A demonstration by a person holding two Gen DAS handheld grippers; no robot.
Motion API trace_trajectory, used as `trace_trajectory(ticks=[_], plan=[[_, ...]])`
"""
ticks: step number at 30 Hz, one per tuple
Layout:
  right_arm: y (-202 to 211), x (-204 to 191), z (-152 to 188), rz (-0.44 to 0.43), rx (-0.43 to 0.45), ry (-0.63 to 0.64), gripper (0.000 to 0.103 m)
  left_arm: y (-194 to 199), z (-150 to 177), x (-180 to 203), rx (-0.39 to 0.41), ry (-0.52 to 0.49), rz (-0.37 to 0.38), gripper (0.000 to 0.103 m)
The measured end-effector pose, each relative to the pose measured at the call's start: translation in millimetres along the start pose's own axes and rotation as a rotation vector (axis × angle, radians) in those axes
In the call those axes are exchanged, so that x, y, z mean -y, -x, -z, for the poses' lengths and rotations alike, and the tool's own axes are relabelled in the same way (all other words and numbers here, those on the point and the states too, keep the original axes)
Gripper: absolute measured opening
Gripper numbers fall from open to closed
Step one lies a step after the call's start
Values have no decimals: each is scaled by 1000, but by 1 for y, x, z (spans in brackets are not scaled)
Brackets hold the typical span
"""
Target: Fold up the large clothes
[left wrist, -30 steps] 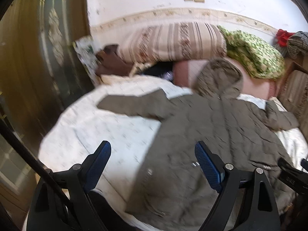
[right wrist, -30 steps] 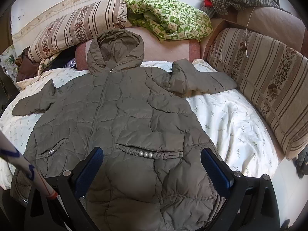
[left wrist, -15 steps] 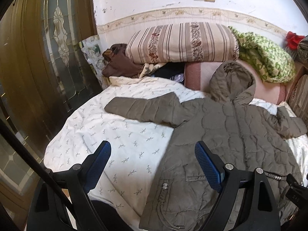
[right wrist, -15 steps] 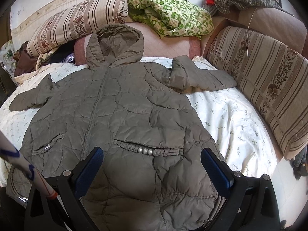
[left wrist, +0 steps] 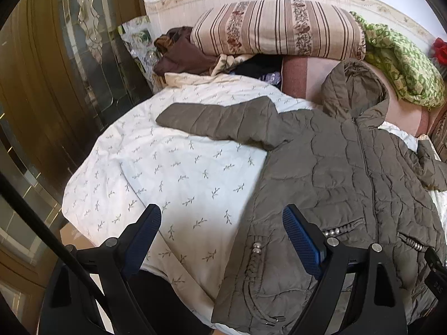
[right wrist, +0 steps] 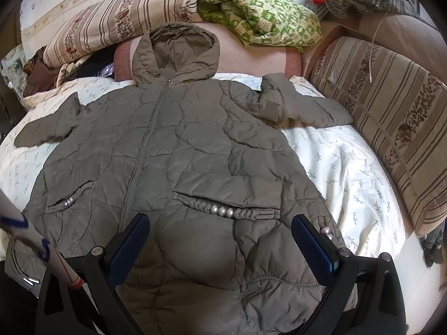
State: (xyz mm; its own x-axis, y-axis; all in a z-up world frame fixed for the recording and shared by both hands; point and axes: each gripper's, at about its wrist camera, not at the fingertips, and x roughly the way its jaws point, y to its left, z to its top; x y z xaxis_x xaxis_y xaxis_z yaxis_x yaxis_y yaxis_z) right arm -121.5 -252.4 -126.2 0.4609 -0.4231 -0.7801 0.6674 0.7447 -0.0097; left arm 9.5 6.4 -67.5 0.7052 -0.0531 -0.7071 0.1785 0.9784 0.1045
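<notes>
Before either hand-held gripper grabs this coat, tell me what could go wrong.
The quilted hooded coat is puffy, so folds may spring open. Its hem overhangs the bed edge and could slide off. The right sleeve is already bunched against the striped cushion, so it may fold in crooked.

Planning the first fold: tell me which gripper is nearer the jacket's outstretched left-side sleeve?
Left. The left gripper hovers below that sleeve; the right gripper sits over the hem.
</notes>
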Motion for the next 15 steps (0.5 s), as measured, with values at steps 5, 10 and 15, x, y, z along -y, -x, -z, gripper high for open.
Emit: trace_trajectory(ticks=[5, 10, 15], plan=[[-1, -8, 0, -2, -6, 25, 103, -14, 2, -4, -31, -1, 3, 88], [-4, -17, -2, -4, -18, 51, 103, -27, 2, -13, -60, 9, 8, 88], [-6, -29, -2, -5, -31, 74, 103, -41, 5, -24, -89, 29, 8, 88]])
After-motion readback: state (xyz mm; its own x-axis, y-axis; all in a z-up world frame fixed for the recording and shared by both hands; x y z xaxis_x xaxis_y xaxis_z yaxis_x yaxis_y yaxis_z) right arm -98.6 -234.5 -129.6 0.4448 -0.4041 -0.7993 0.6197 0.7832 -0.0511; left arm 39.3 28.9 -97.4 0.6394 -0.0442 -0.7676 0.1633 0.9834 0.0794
